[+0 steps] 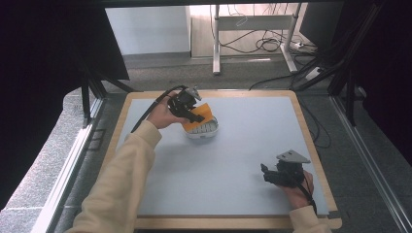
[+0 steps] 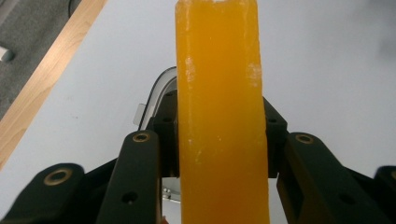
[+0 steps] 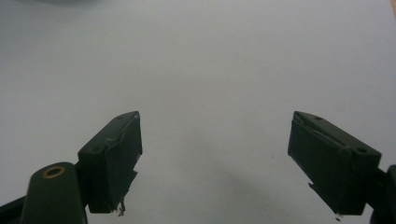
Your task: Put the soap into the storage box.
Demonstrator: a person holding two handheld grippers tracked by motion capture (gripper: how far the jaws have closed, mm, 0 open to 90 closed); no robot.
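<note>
Your left sleeve (image 1: 119,179) enters the high view from the bottom edge and runs up to the left gripper (image 1: 194,114), upper centre-left of the frame. That gripper is clamped on the orange block (image 1: 201,115), which hangs tilted directly over the white tray (image 1: 204,132); whether the block's lower edge touches the tray cannot be told here. Your right gripper (image 1: 268,174) sits in the lower right of the frame on the blue mat (image 1: 243,145), well apart from the tray, with nothing between its jaws.

Move to the left gripper view. Both black jaws press against the sides of the orange block (image 2: 219,116), which runs from the bottom edge to the top of the frame. The rim of the white tray (image 2: 154,95) curves out to the left of the block, behind the jaws, so the block stands above or just inside the tray.

Move to the right gripper view. The right gripper (image 3: 215,154) has its jaws wide apart, one at lower left and one at lower right, over bare blue mat (image 3: 201,60). It holds nothing.

Progress assessment: the pickup is complete and the block is carried to the tray. Judge the placement as the step in hand. What remains is to seat the block in the tray and to release the left jaws. The right gripper has no part in the work at this stage.
</note>
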